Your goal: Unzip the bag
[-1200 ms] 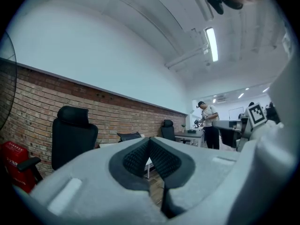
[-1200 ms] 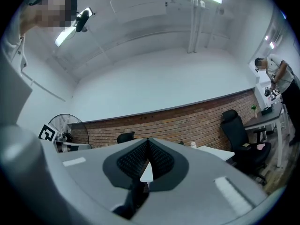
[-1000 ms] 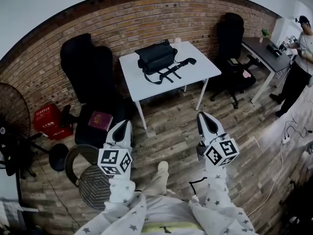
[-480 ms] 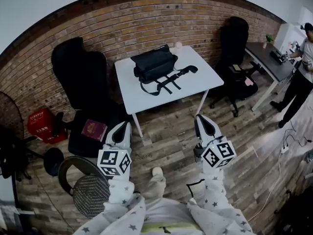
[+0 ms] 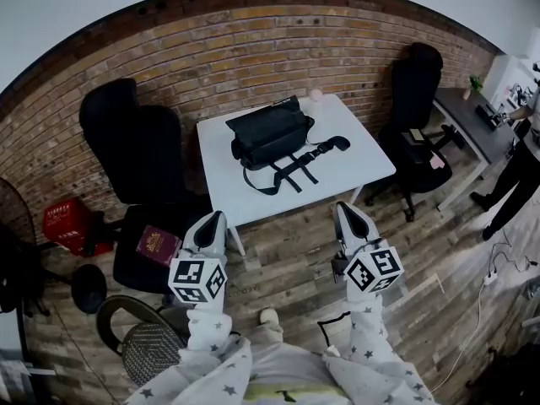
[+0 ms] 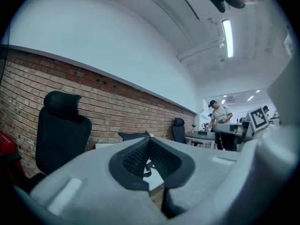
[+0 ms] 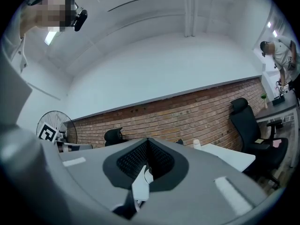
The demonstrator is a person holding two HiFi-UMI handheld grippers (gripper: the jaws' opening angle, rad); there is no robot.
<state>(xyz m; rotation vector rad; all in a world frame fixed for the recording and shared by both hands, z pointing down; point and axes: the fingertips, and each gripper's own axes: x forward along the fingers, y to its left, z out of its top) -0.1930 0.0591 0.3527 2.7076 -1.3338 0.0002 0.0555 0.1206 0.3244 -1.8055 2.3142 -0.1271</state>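
A black bag [image 5: 270, 131] lies on a white table [image 5: 359, 154] by the brick wall, its strap [image 5: 295, 165] trailing toward the table's near edge. My left gripper [image 5: 211, 220] and right gripper [image 5: 348, 213] are both shut and hold nothing. They hang over the wooden floor, short of the table's near edge, pointing level at it. In the left gripper view the bag [image 6: 133, 135] peeks over the shut jaws. In the right gripper view the table [image 7: 229, 154] shows to the right of the shut jaws; the bag is hidden there.
A black office chair [image 5: 135, 163] stands left of the table, with a dark red book [image 5: 155, 245] on a seat. Another black chair [image 5: 418, 99] is at the right, by a dark desk [image 5: 464, 121]. A person [image 5: 523, 163] stands at far right. A mesh stool [image 5: 152, 353] is near my left.
I have walked toward the table: it and the bag sit lower and larger in the head view. Both grippers moved forward with me and stayed shut.
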